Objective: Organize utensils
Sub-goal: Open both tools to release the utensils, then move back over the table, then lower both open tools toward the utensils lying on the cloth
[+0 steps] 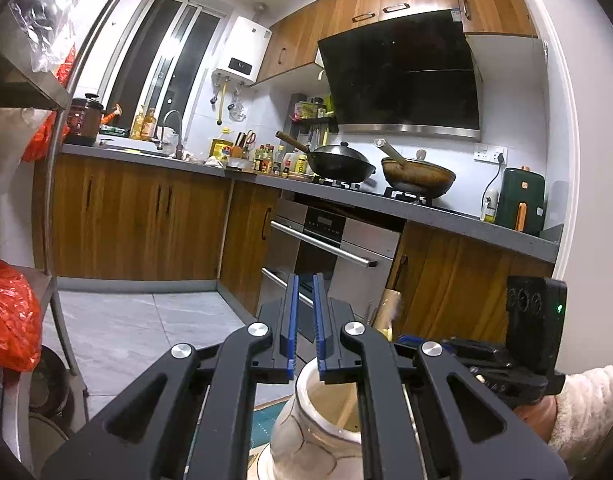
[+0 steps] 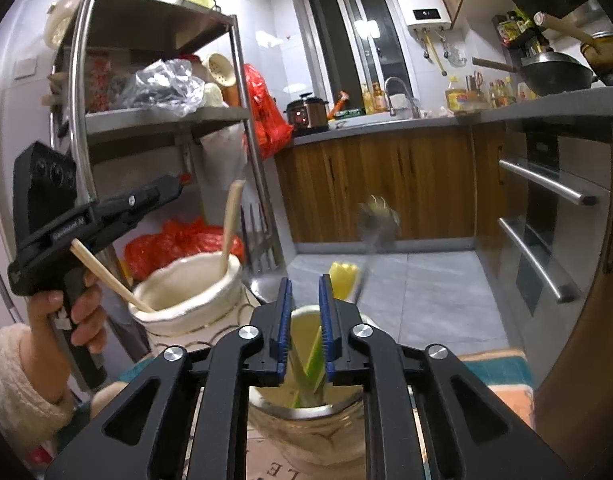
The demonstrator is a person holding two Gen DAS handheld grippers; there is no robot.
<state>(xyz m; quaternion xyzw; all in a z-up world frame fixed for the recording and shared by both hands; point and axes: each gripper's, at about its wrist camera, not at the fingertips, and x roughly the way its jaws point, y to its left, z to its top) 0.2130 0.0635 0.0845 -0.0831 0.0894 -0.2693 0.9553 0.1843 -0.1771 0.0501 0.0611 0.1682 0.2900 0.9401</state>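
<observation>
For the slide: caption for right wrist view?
Right gripper above a glass jar of green utensils, white jar alongside.

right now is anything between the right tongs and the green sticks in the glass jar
Nothing visible stands in the way. The thin green plastic sticks stand in the clear glass jar and already rise into the gap of the open right tongs. The white ceramic jar sits off to the side, clear of them.
</observation>
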